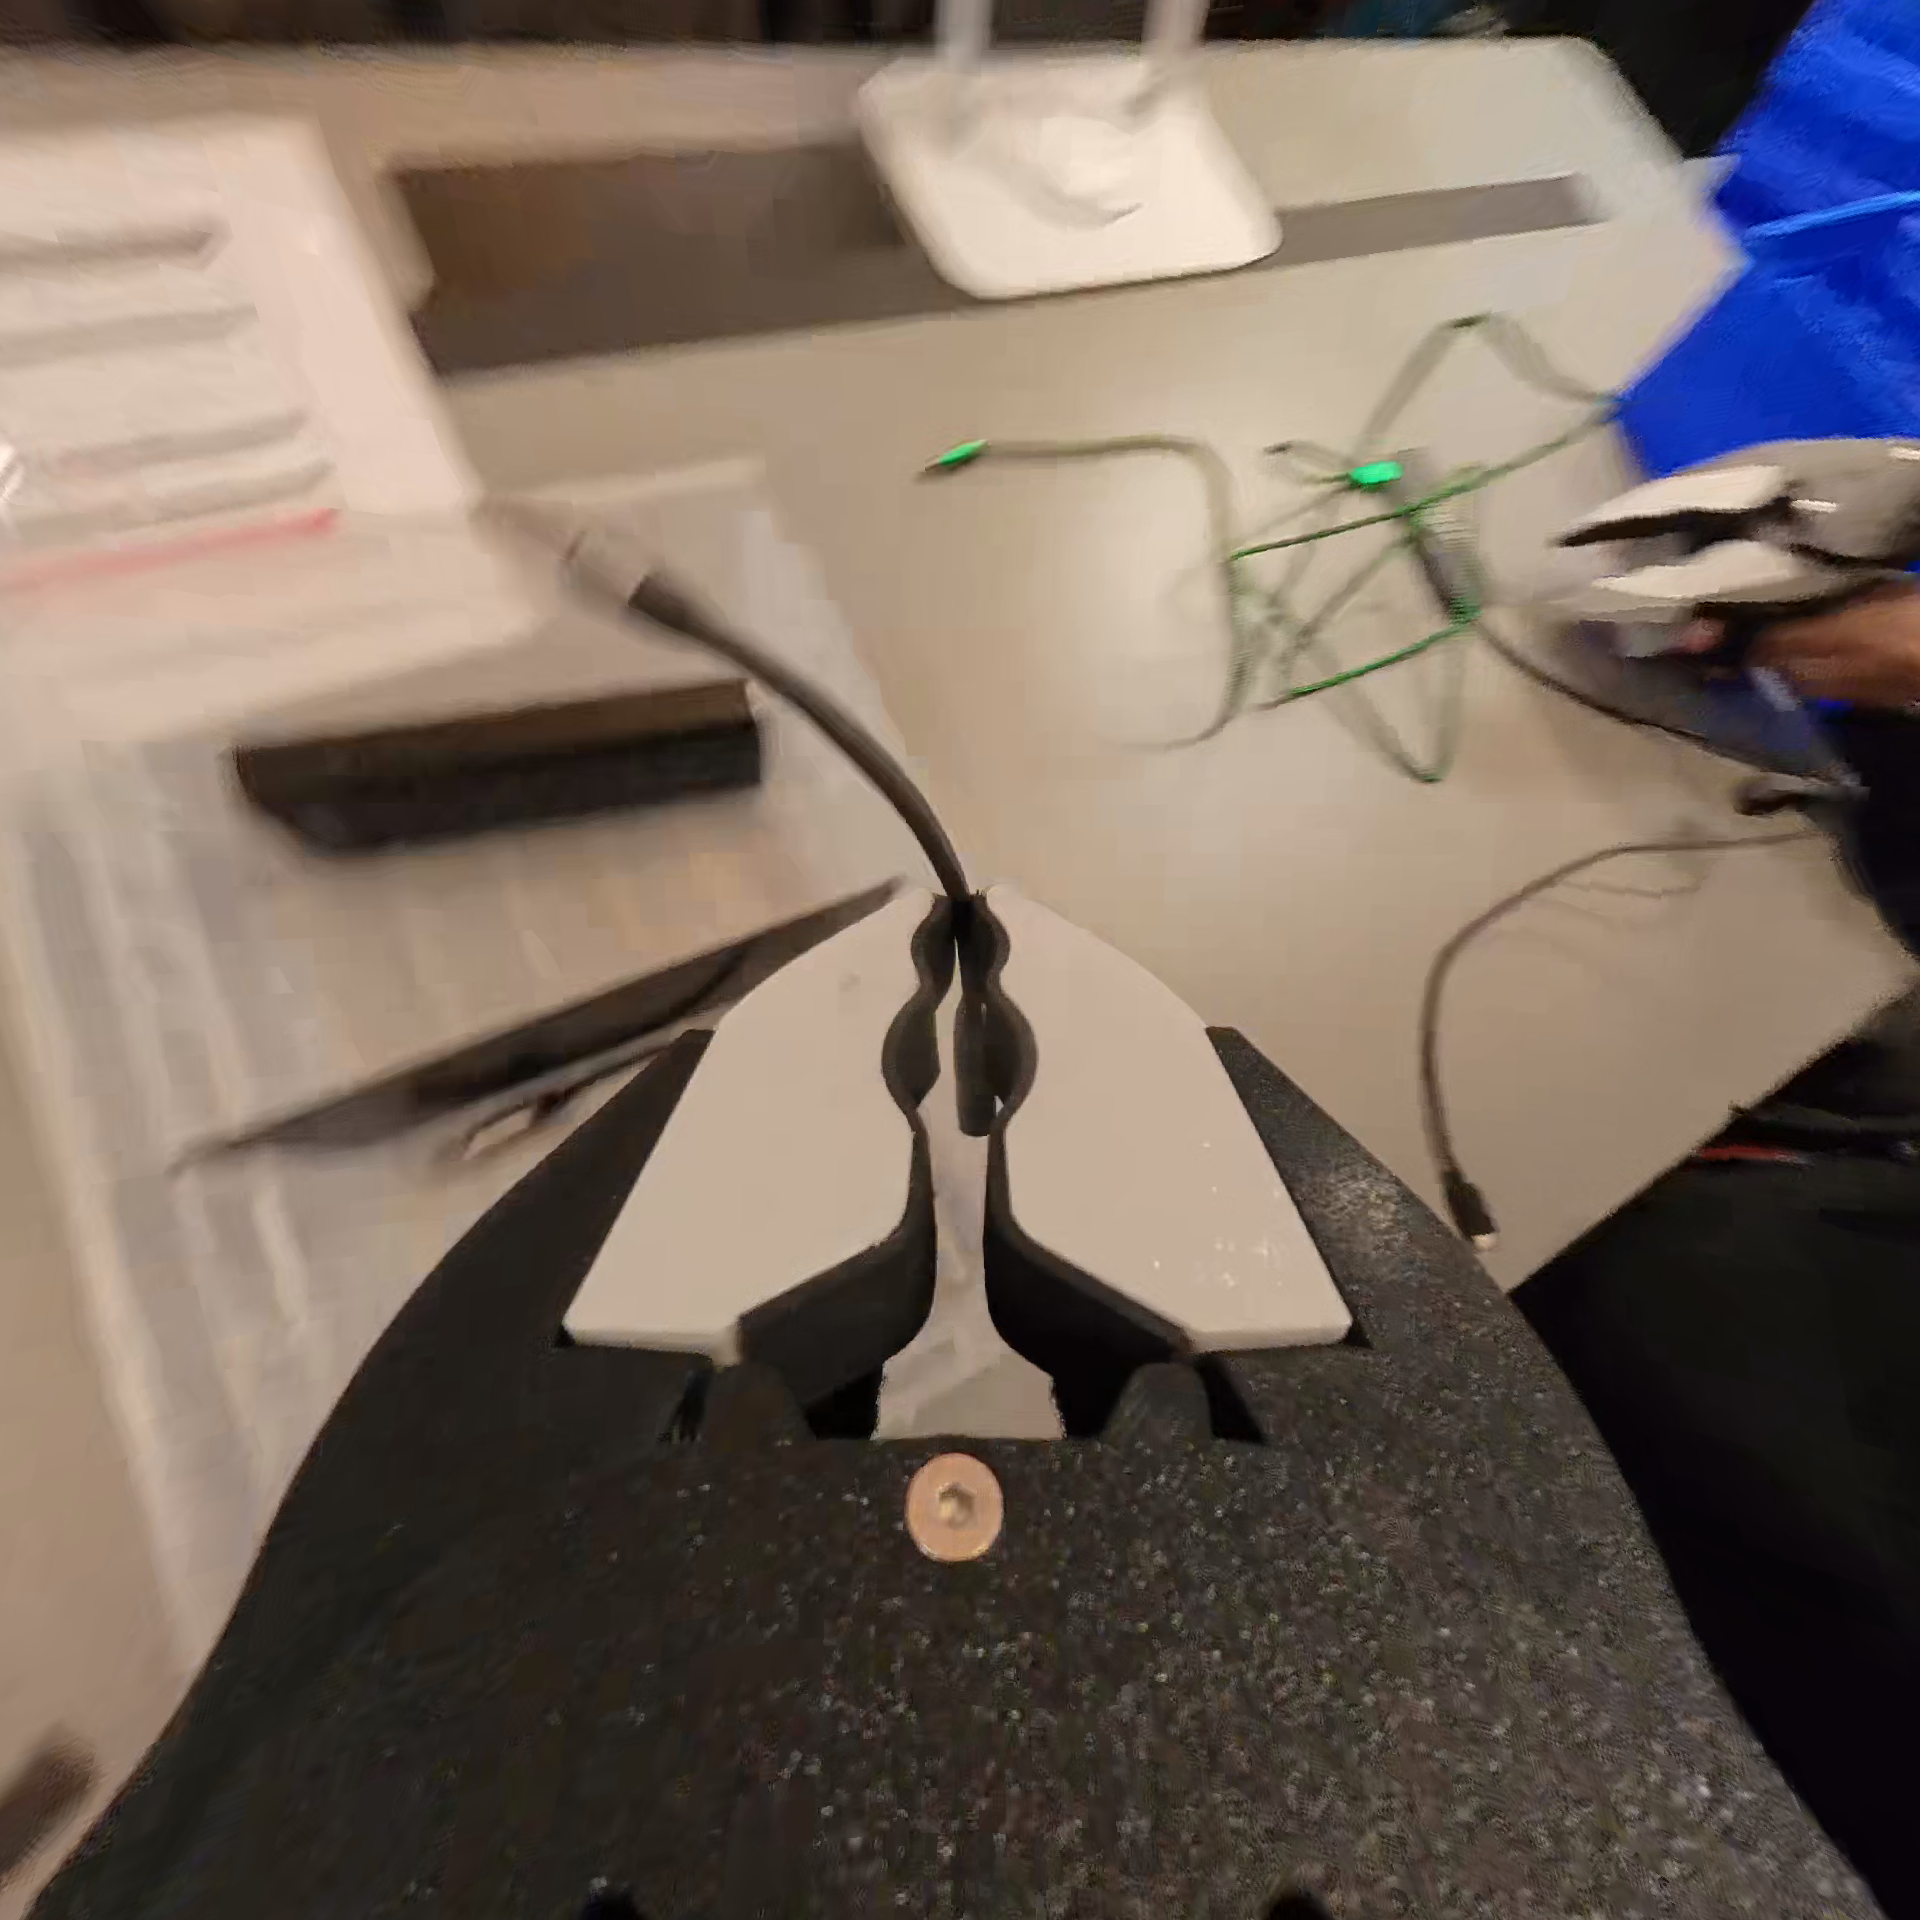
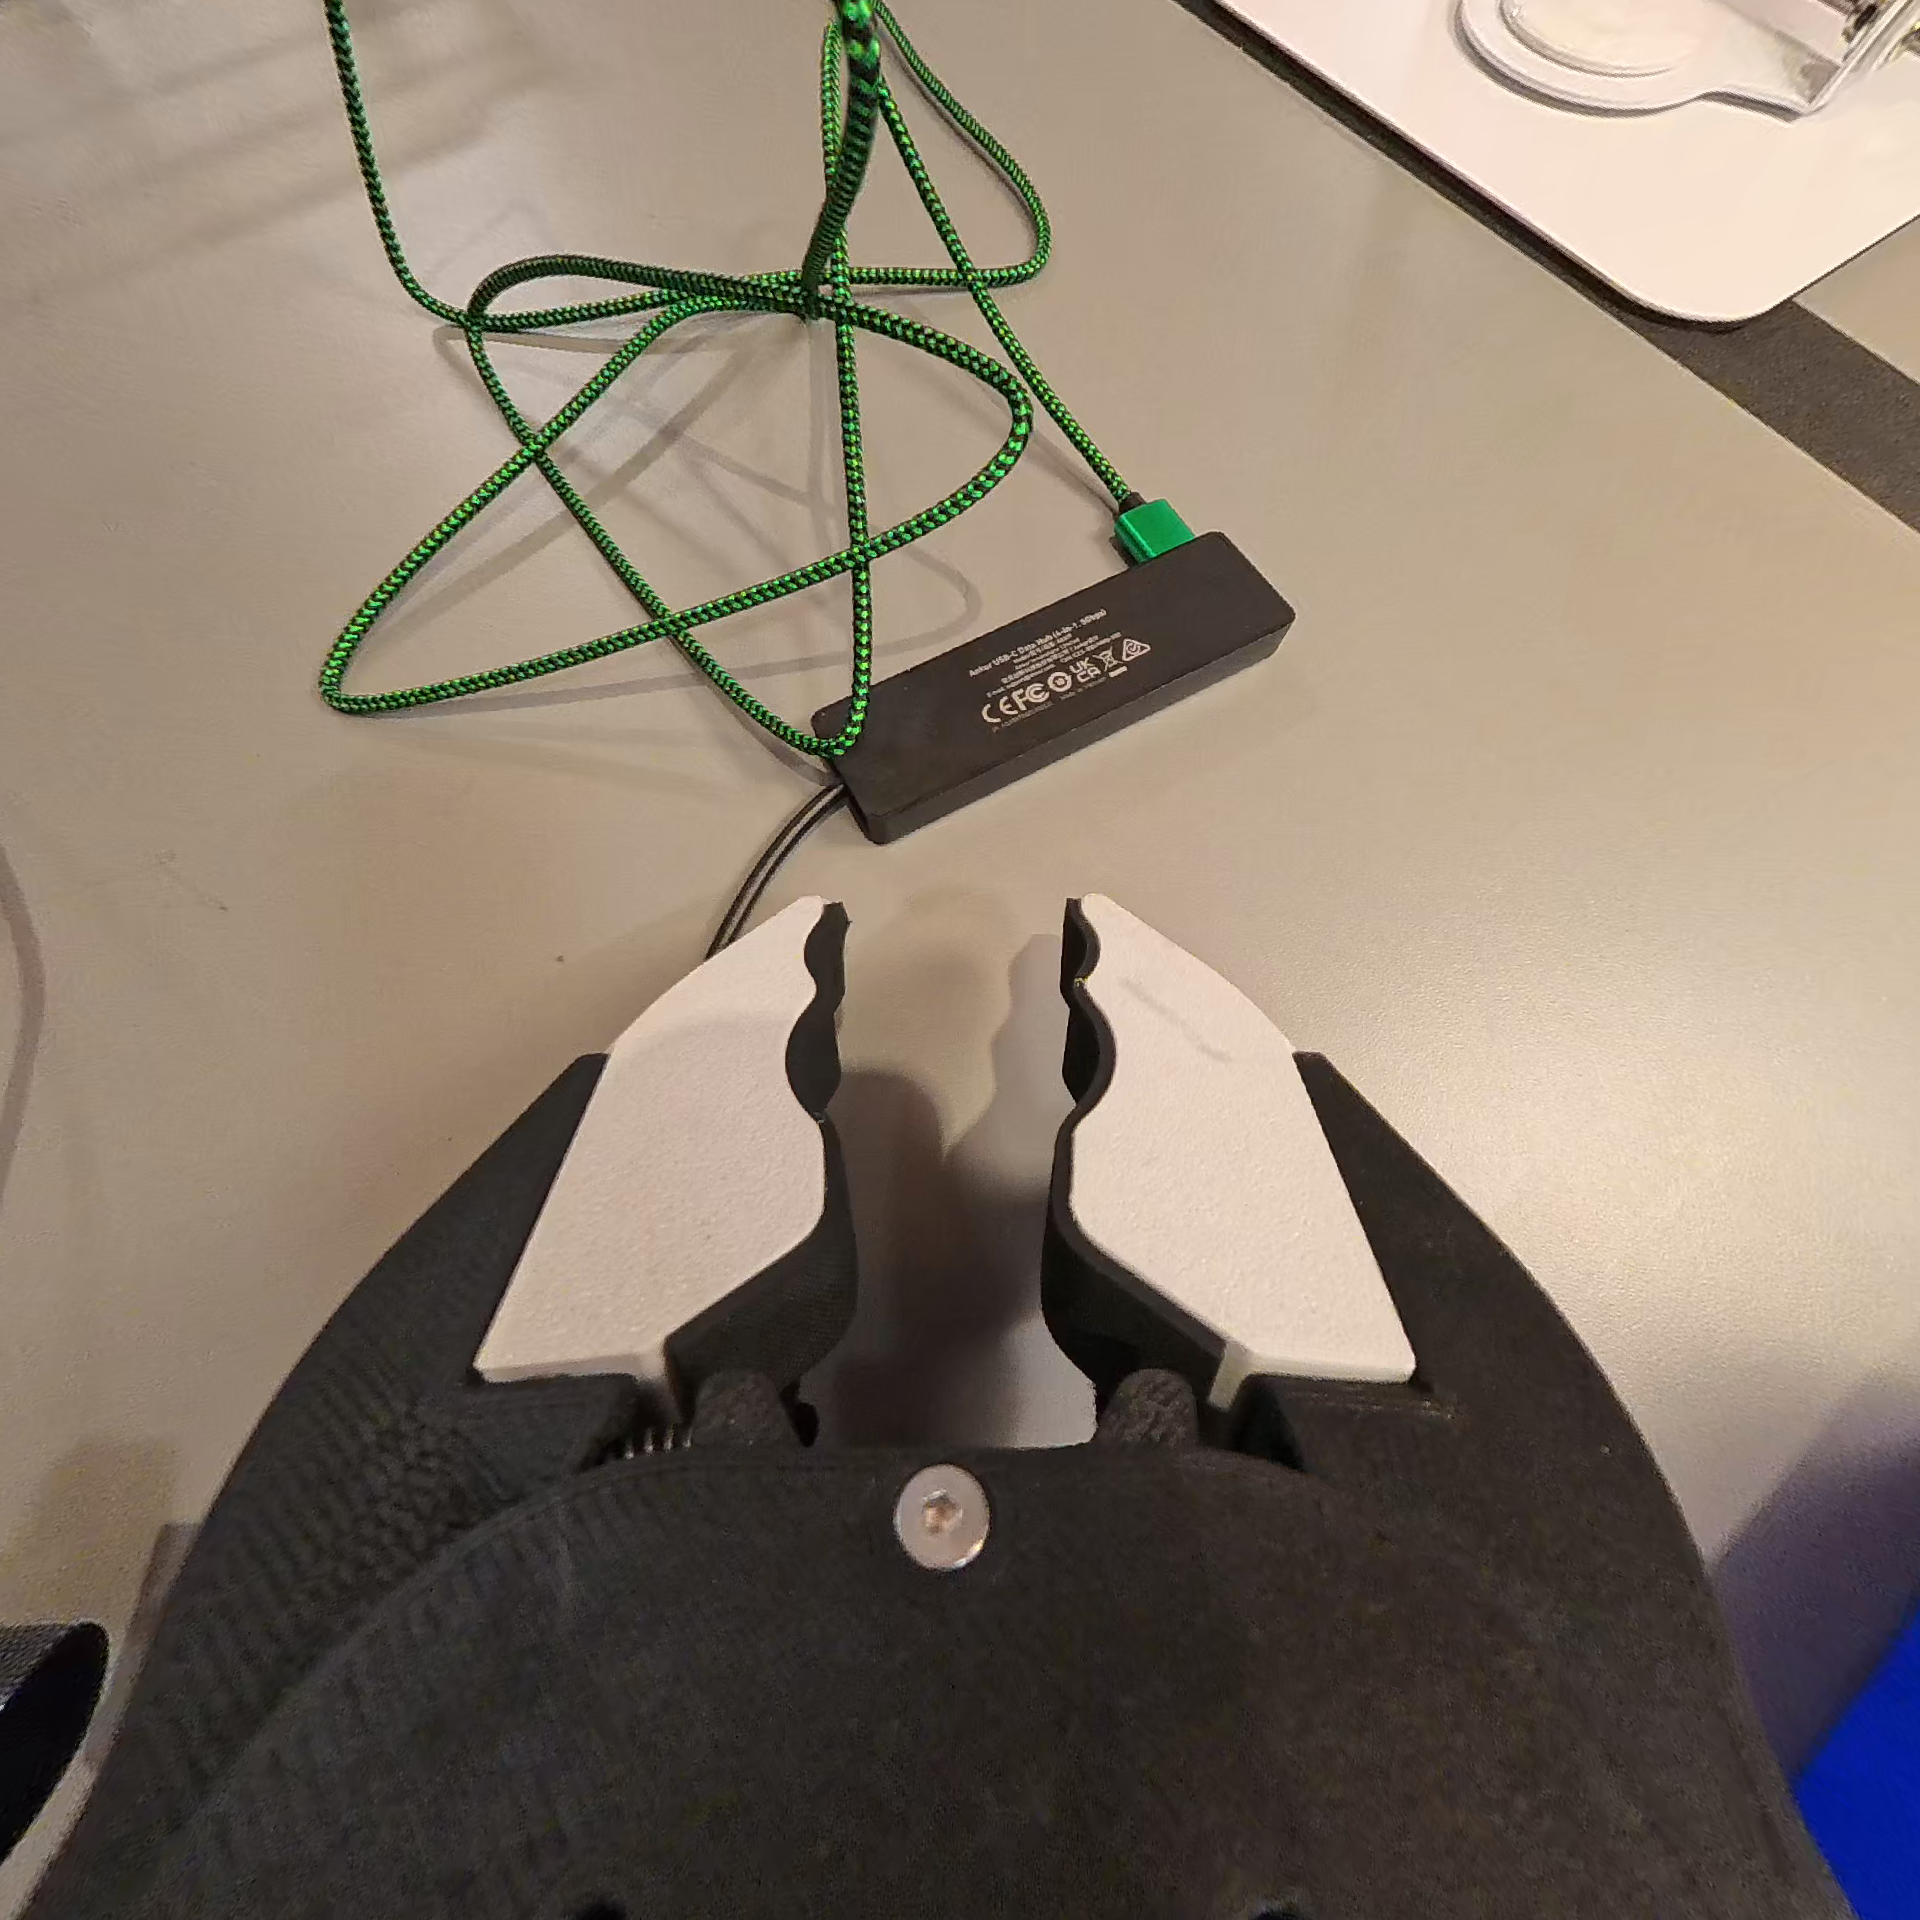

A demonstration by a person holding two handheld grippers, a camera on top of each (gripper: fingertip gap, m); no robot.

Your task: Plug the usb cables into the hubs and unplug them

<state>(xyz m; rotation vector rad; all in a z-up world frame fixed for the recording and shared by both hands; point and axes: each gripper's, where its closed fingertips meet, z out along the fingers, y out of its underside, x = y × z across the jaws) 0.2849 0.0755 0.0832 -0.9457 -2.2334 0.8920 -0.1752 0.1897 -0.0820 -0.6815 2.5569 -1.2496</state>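
My left gripper (image 1: 966, 906) is shut on a black cable (image 1: 831, 717), its plug end pinched between the fingers. The cable arcs up and left toward a blurred white object (image 1: 187, 416). A dark flat hub (image 1: 499, 774) lies left of it. My right gripper (image 2: 956, 920) is open and empty, just short of a black hub (image 2: 1055, 686) lying underside up on the grey table. A green braided cable (image 2: 727, 436) has its green plug (image 2: 1153, 535) in the hub's far end. The right gripper also shows at the right edge of the left wrist view (image 1: 1704, 551).
A white stand base (image 1: 1060, 177) sits at the back of the table and shows in the right wrist view (image 2: 1621, 166). A loose dark cable with its plug (image 1: 1465, 1210) lies near the table's right edge. A blue sleeve (image 1: 1808, 239) is at the right. The tips of one gripper are about 50 cm away from the tips of the other. My right tips are roughly 6 cm from the black hub (image 2: 1055, 686). Seen from the left wrist view (image 1: 1447, 528) as well.
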